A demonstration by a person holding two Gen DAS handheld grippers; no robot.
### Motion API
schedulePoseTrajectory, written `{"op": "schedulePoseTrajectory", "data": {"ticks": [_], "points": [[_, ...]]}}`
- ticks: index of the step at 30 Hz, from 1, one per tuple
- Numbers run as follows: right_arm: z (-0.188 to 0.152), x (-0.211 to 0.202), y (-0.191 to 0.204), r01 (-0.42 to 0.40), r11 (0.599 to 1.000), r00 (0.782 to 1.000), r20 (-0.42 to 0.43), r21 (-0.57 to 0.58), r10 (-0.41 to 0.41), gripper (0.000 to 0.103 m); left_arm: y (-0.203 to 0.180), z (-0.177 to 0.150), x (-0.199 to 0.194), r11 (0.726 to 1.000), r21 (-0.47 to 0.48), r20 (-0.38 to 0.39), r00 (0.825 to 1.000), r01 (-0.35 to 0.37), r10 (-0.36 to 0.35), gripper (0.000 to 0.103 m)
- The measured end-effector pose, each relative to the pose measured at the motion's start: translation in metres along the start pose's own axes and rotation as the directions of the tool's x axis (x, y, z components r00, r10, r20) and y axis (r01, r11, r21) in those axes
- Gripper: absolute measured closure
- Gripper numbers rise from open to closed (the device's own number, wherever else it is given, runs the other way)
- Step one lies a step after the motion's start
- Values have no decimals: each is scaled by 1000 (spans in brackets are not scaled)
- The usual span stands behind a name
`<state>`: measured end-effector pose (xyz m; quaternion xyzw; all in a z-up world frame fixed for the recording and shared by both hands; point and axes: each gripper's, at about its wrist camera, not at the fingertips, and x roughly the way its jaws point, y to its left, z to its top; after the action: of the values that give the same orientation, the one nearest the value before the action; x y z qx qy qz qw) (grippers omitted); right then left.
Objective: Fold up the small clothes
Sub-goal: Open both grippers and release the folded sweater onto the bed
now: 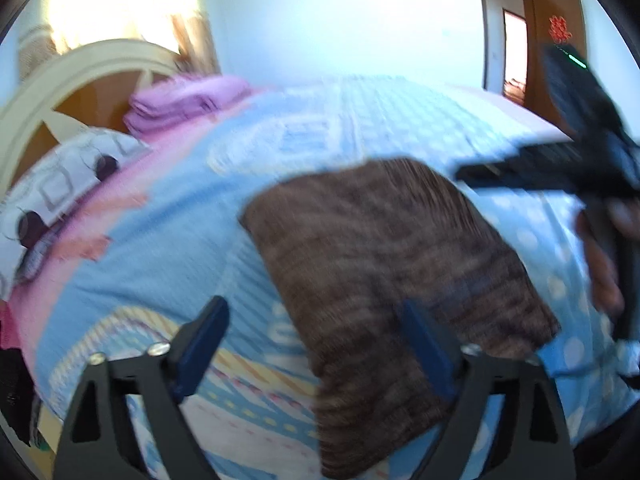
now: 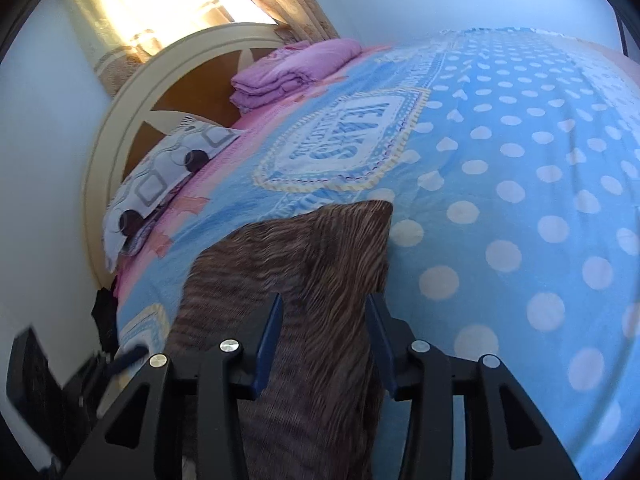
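A brown striped garment (image 1: 380, 248) lies folded flat on the blue blanket (image 1: 180, 240). My left gripper (image 1: 314, 320) stands wide open over the garment's near left edge. Its right finger (image 1: 424, 344) overlaps the cloth and its left finger is over the blanket. In the right wrist view the same garment (image 2: 296, 264) runs under my right gripper (image 2: 324, 308). Its jaws stand apart with the cloth lying between them, and the pads do not press on it. A hand (image 1: 604, 276) shows at the right edge of the left wrist view, blurred.
The dotted blue blanket (image 2: 500, 200) covers the bed to the right. A folded purple quilt (image 2: 292, 68) and a patterned pillow (image 2: 160, 184) lie by the cream headboard (image 2: 132, 92). Dark clothing (image 2: 106, 312) hangs off the bed's left side. A wooden door (image 1: 556, 32) stands far right.
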<state>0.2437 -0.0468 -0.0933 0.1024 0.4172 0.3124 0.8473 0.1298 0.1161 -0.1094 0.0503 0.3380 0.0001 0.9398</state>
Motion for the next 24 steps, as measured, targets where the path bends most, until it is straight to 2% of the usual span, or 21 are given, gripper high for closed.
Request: {"op": "schedulePoseTrajectory", "data": {"ticks": [2,4,6,8,10,12,15,18,19,21,24], "points": [[-15,-10,5,-10,1000,1000,-21,-16,10,59,4,6,6,999,1,17,999,-39,39,6],[-30,-11,12,18,999,998,-58,-44,-21,59,10,10,19,995,-6,22,995,-100,100,6],[-47,-9,15,57,997,992,-113,-60,-63,59,15,10,32,991,-18,6,991,-130,130,6],[-64,-10,15,62,996,987,-147,-57,-70,70,20,7,43,991,-37,-23,991,-129,128,6],[-76,-13,15,57,996,985,-161,-63,-67,90,20,3,48,990,-36,-30,990,-138,137,5],[-84,-16,14,67,995,984,-157,-78,-79,98,18,1,49,987,-24,-28,987,-156,156,3],[-84,-30,15,76,994,989,-123,-80,-85,100,18,1,44,988,-30,-36,988,-152,151,3],[-81,-45,15,133,985,986,-88,-107,-142,100,14,2,42,986,-9,-34,986,-165,165,0],[-82,-41,11,160,981,981,-92,-114,-171,100,13,0,48,987,8,-48,986,-162,162,0],[-87,-26,-1,156,984,974,-152,-87,-168,100,13,-5,53,989,-5,-62,987,-148,148,0],[-92,-24,-3,148,986,979,-127,-79,-157,100,14,-11,50,989,-30,-34,989,-145,144,0]]}}
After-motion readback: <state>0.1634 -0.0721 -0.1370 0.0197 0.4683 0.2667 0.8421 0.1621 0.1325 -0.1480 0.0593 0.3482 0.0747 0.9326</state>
